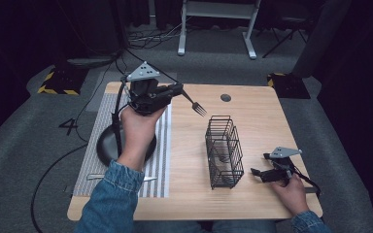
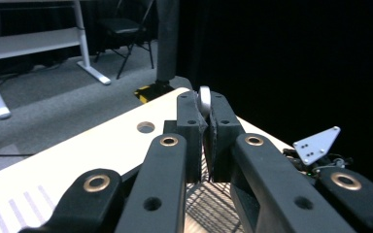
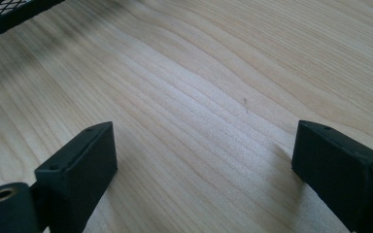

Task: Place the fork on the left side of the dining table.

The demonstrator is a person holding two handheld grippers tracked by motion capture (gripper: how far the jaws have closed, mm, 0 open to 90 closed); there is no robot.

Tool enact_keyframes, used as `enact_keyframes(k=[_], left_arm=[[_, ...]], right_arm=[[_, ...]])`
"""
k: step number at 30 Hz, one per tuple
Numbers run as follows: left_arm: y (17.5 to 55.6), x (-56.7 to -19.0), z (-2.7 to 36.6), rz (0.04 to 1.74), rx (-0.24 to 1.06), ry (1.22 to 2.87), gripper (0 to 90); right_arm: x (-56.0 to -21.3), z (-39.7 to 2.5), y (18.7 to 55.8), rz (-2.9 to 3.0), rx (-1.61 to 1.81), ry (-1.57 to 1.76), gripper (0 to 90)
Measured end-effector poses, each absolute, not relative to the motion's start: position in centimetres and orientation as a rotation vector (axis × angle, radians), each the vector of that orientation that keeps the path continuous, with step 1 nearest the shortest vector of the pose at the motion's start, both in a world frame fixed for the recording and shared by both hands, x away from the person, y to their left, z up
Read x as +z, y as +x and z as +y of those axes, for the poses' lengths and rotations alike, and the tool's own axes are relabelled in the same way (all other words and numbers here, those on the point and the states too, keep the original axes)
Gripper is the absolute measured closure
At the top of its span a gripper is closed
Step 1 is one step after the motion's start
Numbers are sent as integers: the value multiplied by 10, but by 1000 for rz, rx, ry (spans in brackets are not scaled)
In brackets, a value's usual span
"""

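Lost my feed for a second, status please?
Left gripper shut on fork, raised beside wire basket. Right gripper open, low over table. Nothing blocking the basket.

Wire basket (image 1: pixel 224 151) between bare table (image 1: pixel 262 111) stretches

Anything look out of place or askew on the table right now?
Nothing spilled or damaged. The wire basket stands upright on the table. The left tongs hold a fork in the air, tines pointing toward the basket. The right tongs rest open on the wood. A utensil lies on the striped mat.
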State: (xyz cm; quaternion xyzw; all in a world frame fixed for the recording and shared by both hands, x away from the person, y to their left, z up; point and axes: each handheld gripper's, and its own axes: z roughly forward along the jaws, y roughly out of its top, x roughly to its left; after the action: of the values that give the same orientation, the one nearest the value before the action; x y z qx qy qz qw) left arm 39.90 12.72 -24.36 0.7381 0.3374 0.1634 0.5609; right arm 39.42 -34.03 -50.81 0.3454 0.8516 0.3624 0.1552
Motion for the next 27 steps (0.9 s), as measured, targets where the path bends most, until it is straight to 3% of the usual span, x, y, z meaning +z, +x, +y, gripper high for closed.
enact_keyframes(k=[27], left_arm=[[449,-253,217,984,472,1625,864]], right_arm=[[-508,-340,394,2435,1039,997,98]])
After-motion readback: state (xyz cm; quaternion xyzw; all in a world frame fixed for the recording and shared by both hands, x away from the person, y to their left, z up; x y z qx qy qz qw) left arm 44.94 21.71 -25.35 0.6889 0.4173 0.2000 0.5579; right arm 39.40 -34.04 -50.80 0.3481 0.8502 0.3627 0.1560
